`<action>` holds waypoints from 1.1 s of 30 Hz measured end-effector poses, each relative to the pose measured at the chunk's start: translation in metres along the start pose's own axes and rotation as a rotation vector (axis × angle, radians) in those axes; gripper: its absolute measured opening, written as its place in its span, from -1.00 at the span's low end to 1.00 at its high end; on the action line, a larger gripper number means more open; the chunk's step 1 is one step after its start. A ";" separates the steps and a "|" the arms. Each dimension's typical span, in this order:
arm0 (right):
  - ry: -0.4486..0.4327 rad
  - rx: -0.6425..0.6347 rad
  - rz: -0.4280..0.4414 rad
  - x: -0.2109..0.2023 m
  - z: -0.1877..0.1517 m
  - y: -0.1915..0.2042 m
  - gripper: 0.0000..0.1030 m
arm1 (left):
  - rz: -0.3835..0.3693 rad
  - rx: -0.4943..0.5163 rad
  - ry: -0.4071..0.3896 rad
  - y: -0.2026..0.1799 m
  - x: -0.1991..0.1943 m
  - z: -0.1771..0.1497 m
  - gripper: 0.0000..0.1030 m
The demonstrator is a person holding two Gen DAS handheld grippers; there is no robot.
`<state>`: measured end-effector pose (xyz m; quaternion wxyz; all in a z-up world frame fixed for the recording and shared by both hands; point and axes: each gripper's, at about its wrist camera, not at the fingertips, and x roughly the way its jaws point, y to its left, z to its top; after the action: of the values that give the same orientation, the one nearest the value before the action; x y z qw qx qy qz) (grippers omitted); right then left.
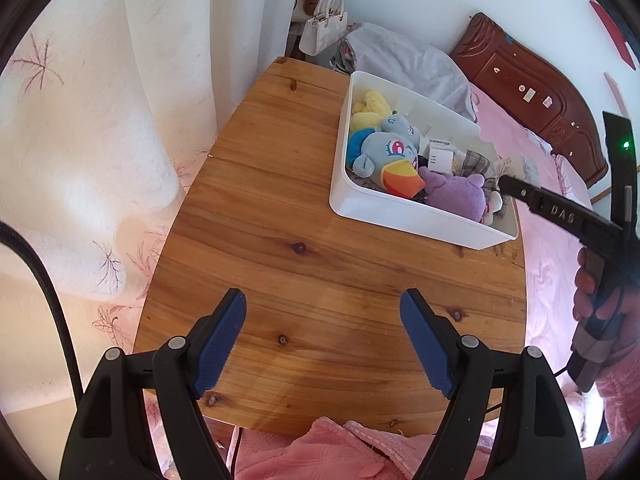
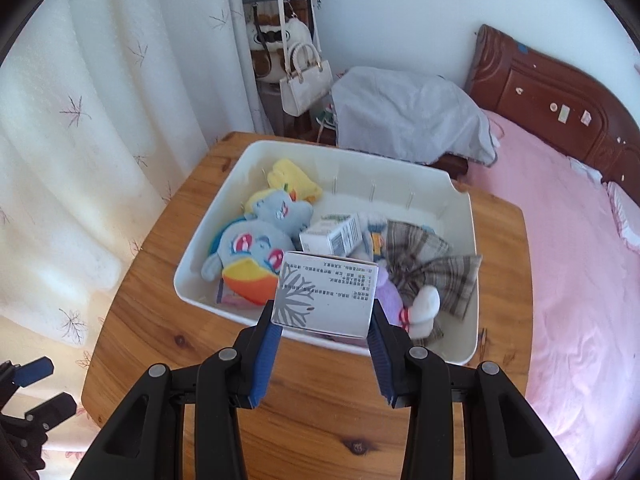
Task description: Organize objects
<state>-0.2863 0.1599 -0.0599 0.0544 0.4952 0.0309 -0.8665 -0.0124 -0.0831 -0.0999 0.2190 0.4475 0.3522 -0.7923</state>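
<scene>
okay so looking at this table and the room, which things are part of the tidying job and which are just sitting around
Part of the job:
- white cardboard box with a grey snowflake print, clamped in the right gripper
- white plastic bin on the wooden table
- blue plush pony, purple plush toy, plaid fabric bow, small white carton, all inside it
- left gripper, open, empty

Lying about:
- white handbag
- grey cloth cover
- pink bed

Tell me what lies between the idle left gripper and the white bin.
Only bare wooden table, as the left wrist view shows; the open left gripper hovers short of the white bin.

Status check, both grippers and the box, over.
Left gripper open, empty, over table. Right gripper shut on white box, above bin. Nothing blocking.
</scene>
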 end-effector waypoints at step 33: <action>-0.095 -0.001 0.086 -0.025 0.018 0.002 0.50 | 0.066 -0.016 -0.090 -0.005 -0.022 -0.006 0.59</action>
<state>-0.2886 0.1576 -0.0296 0.0931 0.4545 0.0077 -0.8858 -0.0013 -0.0747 -0.0811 0.2641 0.4209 0.3334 -0.8012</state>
